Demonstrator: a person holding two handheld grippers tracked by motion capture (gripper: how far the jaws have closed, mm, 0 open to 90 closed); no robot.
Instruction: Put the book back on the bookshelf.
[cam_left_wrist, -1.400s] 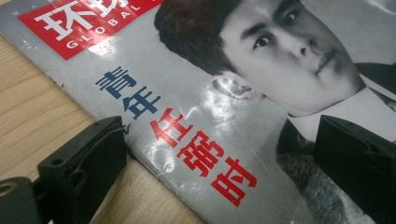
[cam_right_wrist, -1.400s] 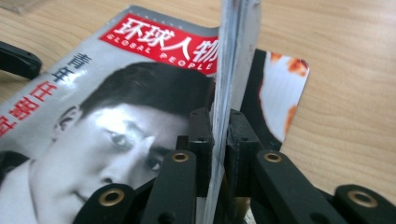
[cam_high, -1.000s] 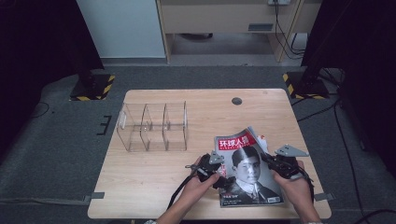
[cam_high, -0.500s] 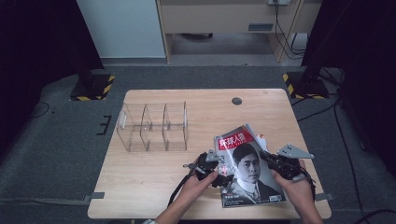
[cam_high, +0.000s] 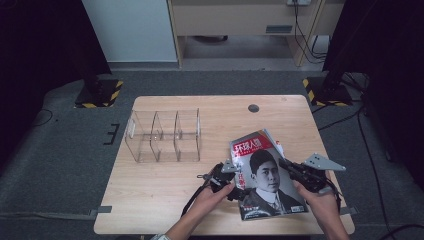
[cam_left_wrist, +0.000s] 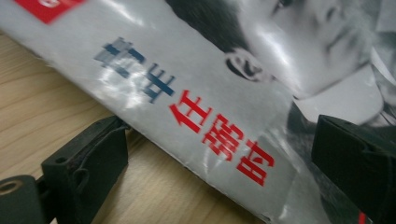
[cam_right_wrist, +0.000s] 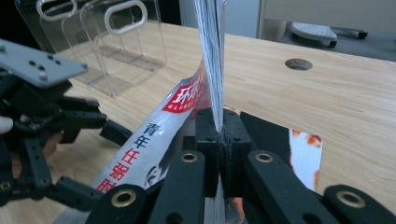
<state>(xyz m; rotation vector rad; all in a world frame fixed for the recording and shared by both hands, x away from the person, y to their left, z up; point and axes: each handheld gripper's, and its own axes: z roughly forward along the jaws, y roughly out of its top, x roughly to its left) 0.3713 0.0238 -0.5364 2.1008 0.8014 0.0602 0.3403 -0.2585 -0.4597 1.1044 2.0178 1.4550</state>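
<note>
Jaws of the right gripper (cam_right_wrist: 219, 154) pinch the magazine's (cam_high: 265, 175) edge, lifting it off the counter (cam_high: 165, 185); the left gripper (cam_left_wrist: 219, 154) stands wide around the opposite edge. Glossy pages could slip or tear if raised one-sidedly.

Lab, hazard-striped stands (cam_high: 98, 94), trailing cables (cam_high: 305, 30)

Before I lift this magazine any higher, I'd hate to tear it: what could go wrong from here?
The right gripper pinches only a thin sheaf of the magazine at its edge, so the pages could tear or slip out as the weight hangs from them. The left gripper stands open around the spine edge, one jaw below and one above, not clamping, so that side may sag or flop open. Another magazine lies underneath and might be dragged along.
</note>
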